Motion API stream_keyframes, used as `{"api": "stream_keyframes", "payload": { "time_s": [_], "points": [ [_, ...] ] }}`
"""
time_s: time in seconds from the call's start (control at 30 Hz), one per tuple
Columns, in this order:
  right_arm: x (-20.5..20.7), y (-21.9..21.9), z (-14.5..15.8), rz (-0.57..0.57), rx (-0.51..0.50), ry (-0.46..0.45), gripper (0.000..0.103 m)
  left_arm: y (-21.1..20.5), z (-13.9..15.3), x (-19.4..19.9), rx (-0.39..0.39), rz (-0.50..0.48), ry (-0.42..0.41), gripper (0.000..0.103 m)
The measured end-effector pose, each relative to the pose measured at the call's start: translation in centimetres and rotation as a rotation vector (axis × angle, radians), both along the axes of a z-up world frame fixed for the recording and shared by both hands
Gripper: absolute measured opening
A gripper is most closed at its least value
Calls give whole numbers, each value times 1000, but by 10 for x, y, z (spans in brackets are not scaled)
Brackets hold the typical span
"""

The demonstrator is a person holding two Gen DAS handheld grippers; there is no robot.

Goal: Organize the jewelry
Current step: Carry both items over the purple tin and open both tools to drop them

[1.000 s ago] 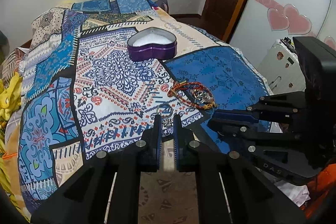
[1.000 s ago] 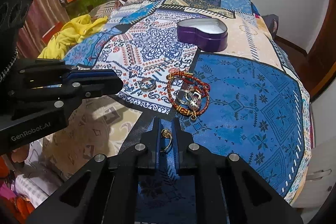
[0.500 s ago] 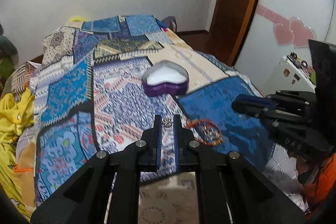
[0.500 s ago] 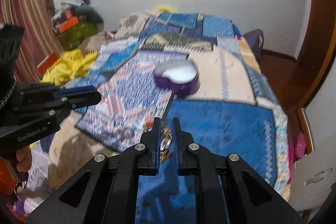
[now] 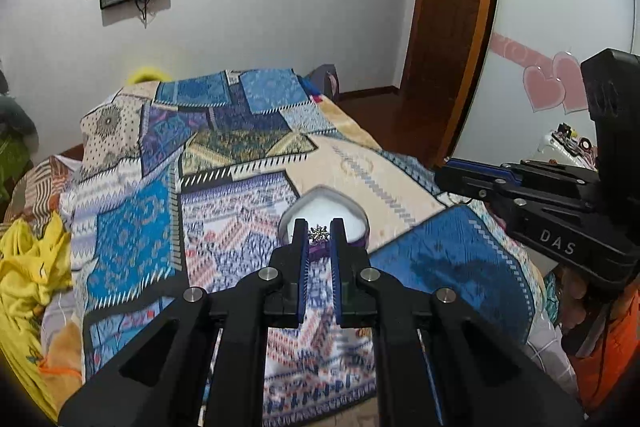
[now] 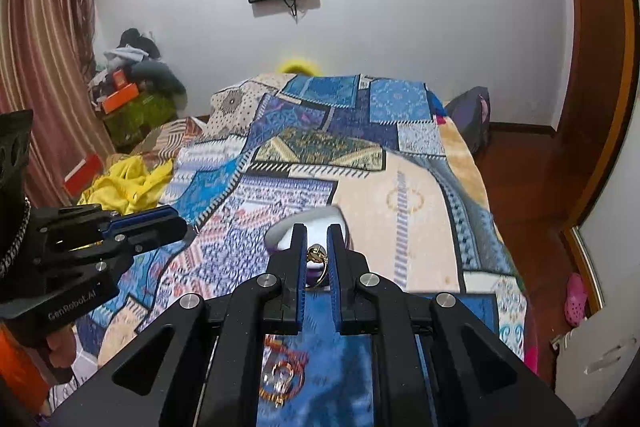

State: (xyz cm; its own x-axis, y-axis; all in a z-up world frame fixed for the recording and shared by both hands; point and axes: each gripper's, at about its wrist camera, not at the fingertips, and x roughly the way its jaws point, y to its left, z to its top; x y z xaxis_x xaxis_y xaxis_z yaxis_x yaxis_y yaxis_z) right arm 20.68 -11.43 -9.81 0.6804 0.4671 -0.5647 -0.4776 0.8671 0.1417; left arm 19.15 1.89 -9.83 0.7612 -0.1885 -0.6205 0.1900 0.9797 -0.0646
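The left gripper [image 5: 319, 235] has its fingers clamped on a silver star-shaped ring [image 5: 319, 234]; the right gripper [image 6: 317, 254] pinches a gold ring [image 6: 317, 255], band hanging downward. Both hover before the heart-shaped box [image 5: 352, 217] on the bed [image 5: 224, 211].

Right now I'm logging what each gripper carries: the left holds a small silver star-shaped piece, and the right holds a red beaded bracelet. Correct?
Not quite. In the right wrist view the right gripper pinches a gold ring, not a bracelet. The left gripper does hold the silver star-shaped piece.
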Motion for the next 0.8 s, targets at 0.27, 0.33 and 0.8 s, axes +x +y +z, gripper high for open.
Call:
{"api": "stream_keyframes", "payload": {
  "time_s": [0.27, 0.33, 0.8],
  "points": [
    [23, 4, 0, 9, 9, -9, 9, -3, -2, 32, -8, -6, 1, 9],
    [31, 5, -3, 7, 13, 0, 9, -2, -5, 40, -10, -6, 7, 9],
    [66, 20, -30, 80, 17, 94, 9, 5, -41, 87, -22, -6, 79, 9]
  ]
}}
